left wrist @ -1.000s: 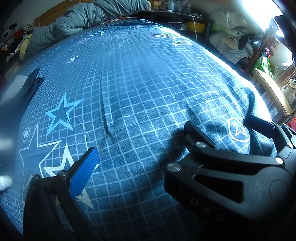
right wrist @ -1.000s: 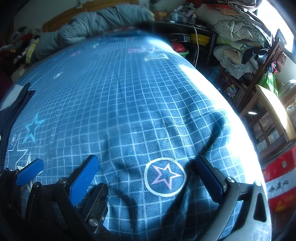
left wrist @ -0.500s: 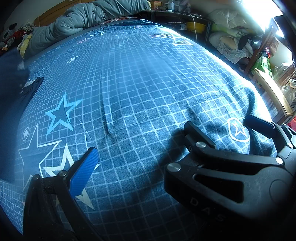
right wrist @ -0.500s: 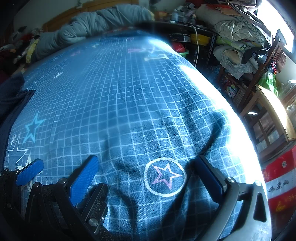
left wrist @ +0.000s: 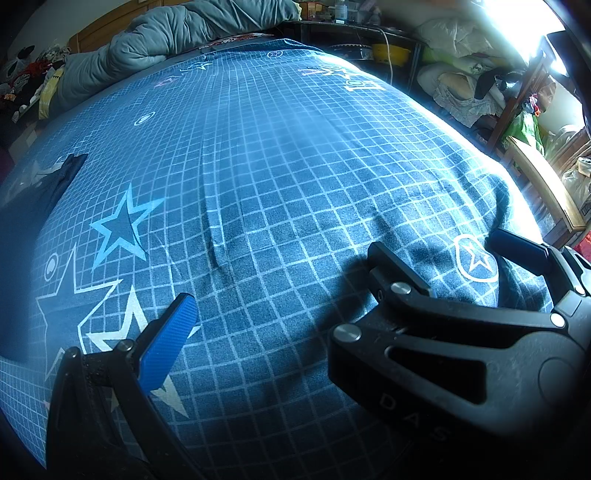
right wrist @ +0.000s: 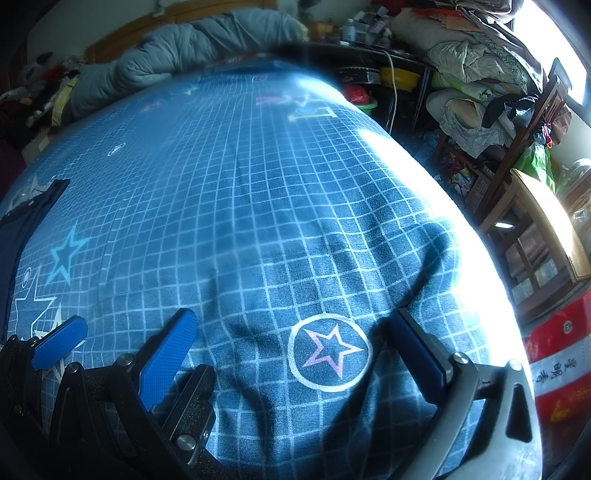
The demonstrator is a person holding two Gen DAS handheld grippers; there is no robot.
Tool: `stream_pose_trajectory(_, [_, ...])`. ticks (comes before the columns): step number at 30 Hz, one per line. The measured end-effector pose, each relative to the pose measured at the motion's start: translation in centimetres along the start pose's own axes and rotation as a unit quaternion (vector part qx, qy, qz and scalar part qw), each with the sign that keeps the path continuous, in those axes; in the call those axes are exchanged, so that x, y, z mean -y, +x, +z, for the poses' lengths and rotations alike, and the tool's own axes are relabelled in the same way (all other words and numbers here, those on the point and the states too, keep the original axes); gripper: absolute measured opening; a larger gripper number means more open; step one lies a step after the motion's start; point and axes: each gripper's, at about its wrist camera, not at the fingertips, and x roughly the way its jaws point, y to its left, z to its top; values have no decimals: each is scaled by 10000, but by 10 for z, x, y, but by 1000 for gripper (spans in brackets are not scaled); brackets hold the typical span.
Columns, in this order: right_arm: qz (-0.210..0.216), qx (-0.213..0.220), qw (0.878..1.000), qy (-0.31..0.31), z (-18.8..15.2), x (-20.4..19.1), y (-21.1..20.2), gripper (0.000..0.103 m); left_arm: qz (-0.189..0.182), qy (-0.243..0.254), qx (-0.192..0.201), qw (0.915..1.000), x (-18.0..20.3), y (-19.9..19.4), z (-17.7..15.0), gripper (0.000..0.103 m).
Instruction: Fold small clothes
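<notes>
A dark navy garment (left wrist: 26, 221) lies flat at the far left edge of the bed; it also shows in the right wrist view (right wrist: 18, 229). Both grippers rest low over the blue grid-patterned bedsheet (left wrist: 277, 166), well right of the garment. My left gripper (left wrist: 280, 295) is open and empty, its blue left finger (left wrist: 166, 343) in view. My right gripper (right wrist: 295, 350) is open and empty, its jaws standing either side of a circled star print (right wrist: 328, 352). The right gripper's body also shows in the left wrist view (left wrist: 461, 332).
A grey-green duvet (left wrist: 177, 33) is bunched at the head of the bed. Right of the bed stand a cluttered dark desk (right wrist: 369, 66), piled bedding (right wrist: 472, 55) and a wooden chair (right wrist: 535, 206). A red and white bag (right wrist: 561, 362) sits by the bed's near right corner.
The navy garment at the far left was lifted and moved half a second ago and now lies flat again. Both grippers have stayed where they were.
</notes>
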Motion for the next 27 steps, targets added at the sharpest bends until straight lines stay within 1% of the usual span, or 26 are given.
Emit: stream_pose_trajectory(27, [3, 0, 10000, -2, 0, 0, 0, 103, -39, 16, 9, 10000, -1, 4, 1, 103])
